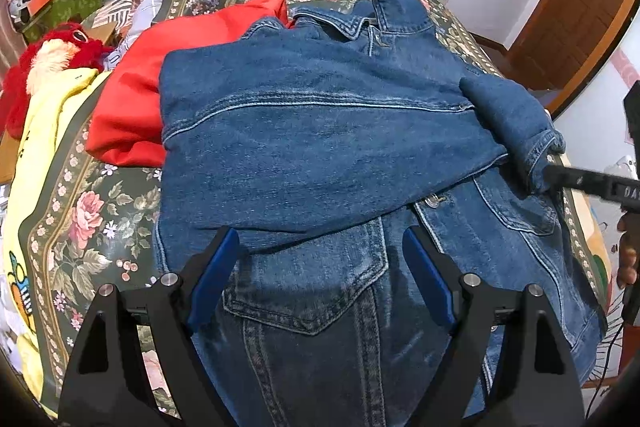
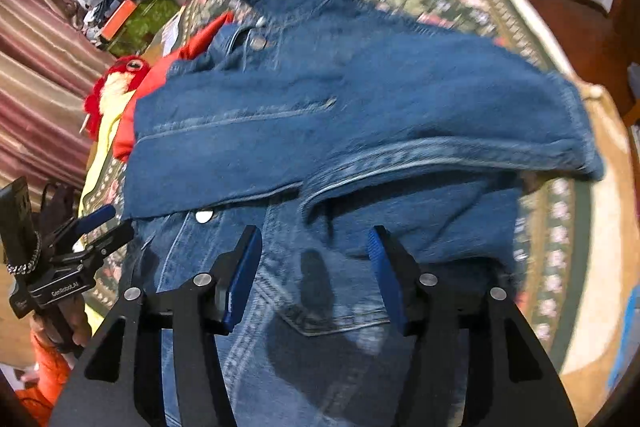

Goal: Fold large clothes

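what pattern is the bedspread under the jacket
Dark green bedspread with pink roses, clearest in the left wrist view.

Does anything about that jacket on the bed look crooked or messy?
Yes. The denim jacket has both sleeves folded across its front, but they lie slanted, and its collar sticks up rumpled near the red garment.

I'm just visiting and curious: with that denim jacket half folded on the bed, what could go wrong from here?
1. The sleeve laid across the denim jacket ends at the bed's edge; its cuff could slide off and undo the fold.
2. The red garment is tucked under the jacket's far side, so a further fold might drag it along.
3. Both tools, left tool and right tool, are open, so nothing pins the layers.
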